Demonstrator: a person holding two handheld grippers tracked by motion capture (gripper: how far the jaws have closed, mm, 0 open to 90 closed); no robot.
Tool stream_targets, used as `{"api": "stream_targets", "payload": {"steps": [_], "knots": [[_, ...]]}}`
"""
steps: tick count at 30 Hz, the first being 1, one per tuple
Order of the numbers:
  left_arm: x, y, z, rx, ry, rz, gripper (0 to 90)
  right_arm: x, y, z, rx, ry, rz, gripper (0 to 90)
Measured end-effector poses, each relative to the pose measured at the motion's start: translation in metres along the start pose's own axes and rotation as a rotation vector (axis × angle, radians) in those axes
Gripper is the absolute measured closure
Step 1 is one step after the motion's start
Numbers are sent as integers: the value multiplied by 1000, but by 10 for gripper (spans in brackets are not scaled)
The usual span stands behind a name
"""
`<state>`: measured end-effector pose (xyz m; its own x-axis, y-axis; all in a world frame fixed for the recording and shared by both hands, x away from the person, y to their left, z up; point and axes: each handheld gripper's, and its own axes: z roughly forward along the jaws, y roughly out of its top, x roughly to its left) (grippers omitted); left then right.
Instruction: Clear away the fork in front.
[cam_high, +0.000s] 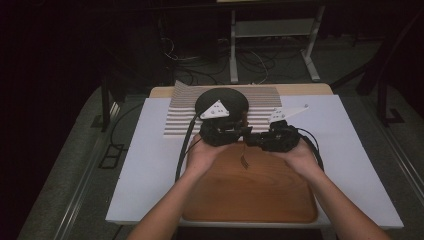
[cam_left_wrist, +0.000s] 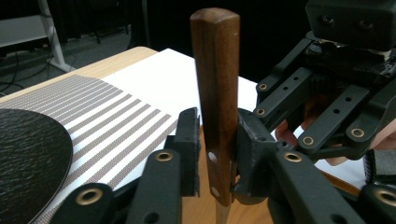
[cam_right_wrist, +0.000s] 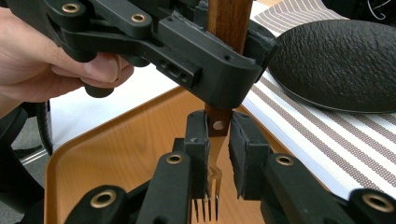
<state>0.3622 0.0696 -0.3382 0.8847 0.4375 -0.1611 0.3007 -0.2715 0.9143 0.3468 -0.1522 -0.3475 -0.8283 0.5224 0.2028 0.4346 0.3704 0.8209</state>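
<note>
A fork with a brown wooden handle (cam_left_wrist: 217, 70) stands upright, metal tines (cam_right_wrist: 208, 198) pointing down over the wooden tray (cam_high: 250, 195). My left gripper (cam_left_wrist: 217, 140) is shut on the handle's lower part, its pads pressing both sides. My right gripper (cam_right_wrist: 217, 135) is shut on the fork just below, at the rivet where the handle meets the metal neck. In the high view both grippers meet above the tray's far edge, the left gripper (cam_high: 244, 131) from the left and the right gripper (cam_high: 252, 140) from the right, with the fork (cam_high: 244, 161) hanging beneath them.
A black round plate (cam_high: 221, 100) lies on a striped placemat (cam_high: 260, 107) just beyond the grippers. The tray sits on a white sheet (cam_high: 145, 165) covering the table. Cables trail from both grippers. A metal stand (cam_high: 272, 30) is on the floor behind the table.
</note>
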Motion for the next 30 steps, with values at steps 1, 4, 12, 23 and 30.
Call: {"api": "stream_targets", "payload": {"steps": [1,4,12,23,30], "knots": [[0,0,0,0,-7,-3,751,0,0,1,-1,0,-1,766],[1,0,-2,-2,-17,-8,766,1,-1,2,-8,6,-11,756],[9,1,-14,-17,-31,-25,784,-2,-3,-1,-23,0,-19,497],[20,-3,-32,-25,-64,-28,813,-17,-23,-6,-36,-96,12,228],[30,-15,-56,-18,-81,-49,809,-29,-51,-23,-50,-146,19,143]]}}
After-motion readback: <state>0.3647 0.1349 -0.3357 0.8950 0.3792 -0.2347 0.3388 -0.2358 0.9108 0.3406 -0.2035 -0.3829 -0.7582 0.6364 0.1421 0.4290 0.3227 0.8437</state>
